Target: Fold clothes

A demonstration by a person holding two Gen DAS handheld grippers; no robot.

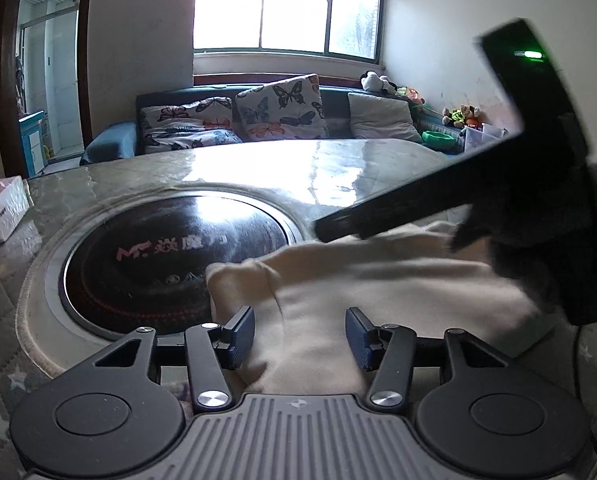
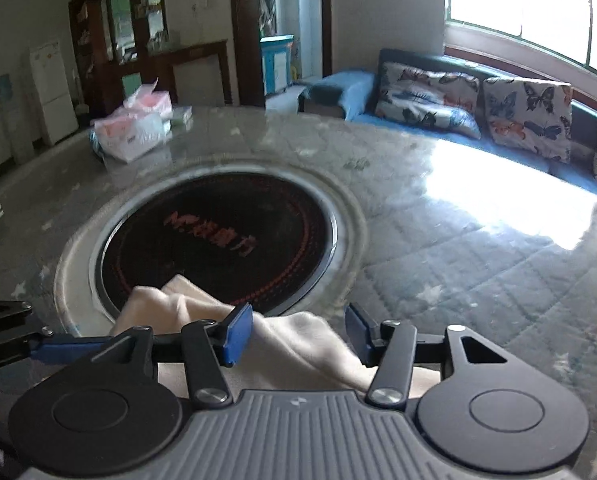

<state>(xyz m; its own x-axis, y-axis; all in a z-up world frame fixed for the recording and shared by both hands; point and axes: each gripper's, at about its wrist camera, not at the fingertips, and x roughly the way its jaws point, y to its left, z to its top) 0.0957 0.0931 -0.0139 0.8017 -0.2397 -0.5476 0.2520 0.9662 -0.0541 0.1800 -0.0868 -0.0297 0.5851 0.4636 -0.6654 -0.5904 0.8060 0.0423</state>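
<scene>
On the round table (image 1: 258,168), seen from the left wrist, a cream garment (image 1: 378,280) lies bunched beside and partly over the dark hotplate (image 1: 158,256) set in the middle. The left gripper (image 1: 300,338) hangs just above the cloth with its blue pads (image 1: 240,336) standing about half apart; fabric runs up between them, yet neither pad presses on it, so nothing is held. To the right, the other gripper's dark body and a gloved hand (image 1: 546,248) slant over the far side of the garment.

From the right wrist view, the same cream garment (image 2: 290,344) sits at the near edge of the hotplate (image 2: 218,240), a fold of it poking out over the black glass. The right gripper (image 2: 298,334) is likewise about half open, a ridge of cloth passing between its pads (image 2: 238,334) without being pinched. Pink tissue packs (image 2: 134,128) rest well apart at the far side of the table (image 2: 458,260).

Both sets of fingers look to be off the cloth, so the step in hand seems to be choosing a fresh hold. Doing it well likely means lowering each gripper onto a single clean edge or corner, not the bunched middle, closing both together, and drawing the fabric flat on the table before laying one half over the other.
</scene>
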